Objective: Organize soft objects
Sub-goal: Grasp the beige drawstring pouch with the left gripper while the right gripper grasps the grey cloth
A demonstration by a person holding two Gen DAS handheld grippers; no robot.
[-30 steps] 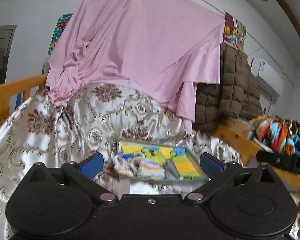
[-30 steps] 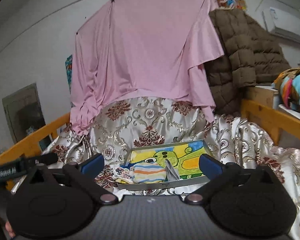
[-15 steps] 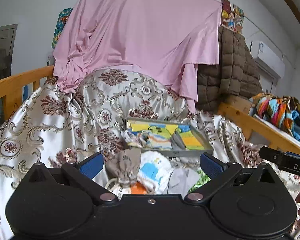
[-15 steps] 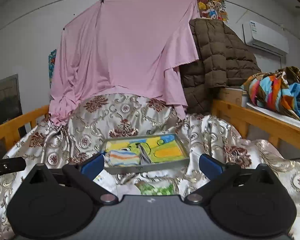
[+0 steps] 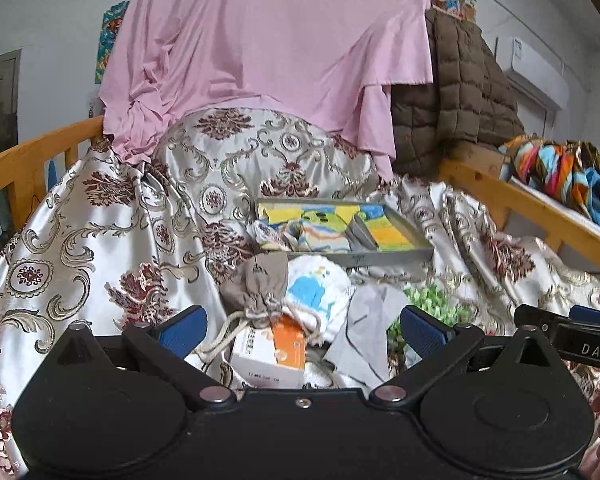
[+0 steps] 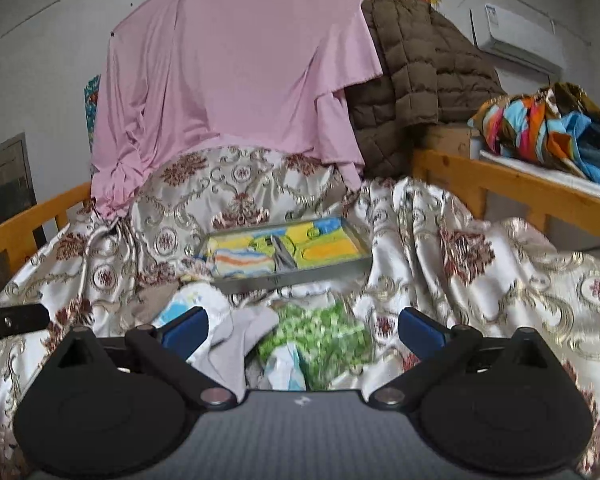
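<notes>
Clutter of soft things lies on the bed's patterned satin cover (image 5: pixel 100 240), just in front of a shallow grey tray (image 5: pixel 384 258) that serves as the landmark here. Inside the tray, on its cartoon-printed bottom, rests a folded striped cloth (image 5: pixel 324 238) toward the left side, with a small grey item (image 6: pixel 282 258) beside it near the middle. Just in front of the tray's near wall sits a beige drawstring pouch (image 5: pixel 260 286), touching a white cloth with a blue print (image 5: pixel 316 292); an orange-and-white box (image 5: pixel 274 354) lies partly under the pouch's cord, nearer the camera. To the right of these, still in front of the tray, lie a grey sock (image 5: pixel 364 332) and a green-patterned cloth (image 6: pixel 324 336). Behind the tray the cover rises over a mound, and a pink sheet (image 5: pixel 268 48) hangs above it with a brown quilted coat (image 5: pixel 460 100) to its right. The left gripper (image 5: pixel 303 328) is spread wide and grasps nothing, poised above the pouch and box. The right gripper (image 6: pixel 303 328) is likewise released, its blue pads (image 6: pixel 186 328) apart over the sock and green cloth.
</notes>
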